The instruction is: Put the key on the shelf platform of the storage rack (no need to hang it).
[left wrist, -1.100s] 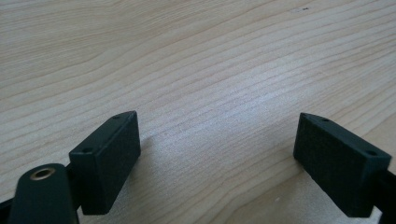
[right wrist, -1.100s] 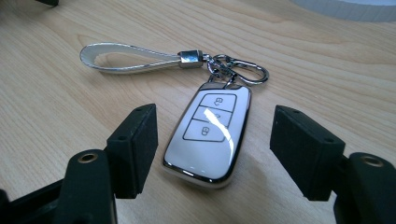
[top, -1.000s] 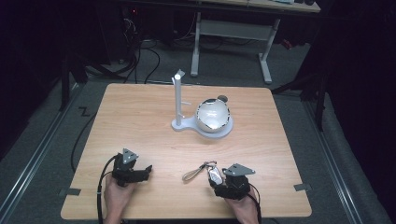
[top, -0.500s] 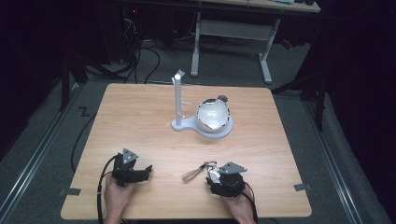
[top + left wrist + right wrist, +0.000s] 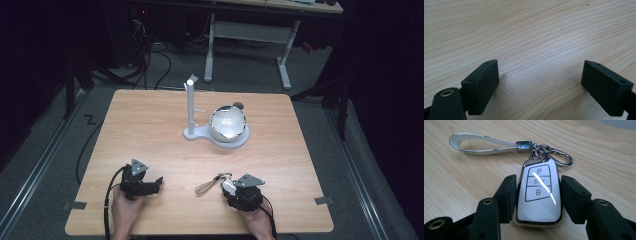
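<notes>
A white car key fob (image 5: 539, 195) with three buttons lies flat on the wooden table (image 5: 150, 125), with a metal ring, a clip and a pale leather loop (image 5: 481, 143) beyond it. My right gripper (image 5: 539, 192) is shut on the fob, one black jaw against each long side. From above, the fob (image 5: 227, 186) and loop (image 5: 205, 188) lie near the table's front, just left of the right gripper (image 5: 231, 190). My left gripper (image 5: 156, 183) rests at the front left, open, and its view has only bare wood between the fingertips (image 5: 540, 82).
A white stand (image 5: 190, 107) with an upright post rises at the table's middle. A shiny silver globe (image 5: 227, 123) sits on the stand's round base. A dark desk frame and cables lie on the floor beyond the table's far edge.
My right gripper has slid a little to the left, up to the key fob, and now has it between its jaws. The left gripper has stayed put.
</notes>
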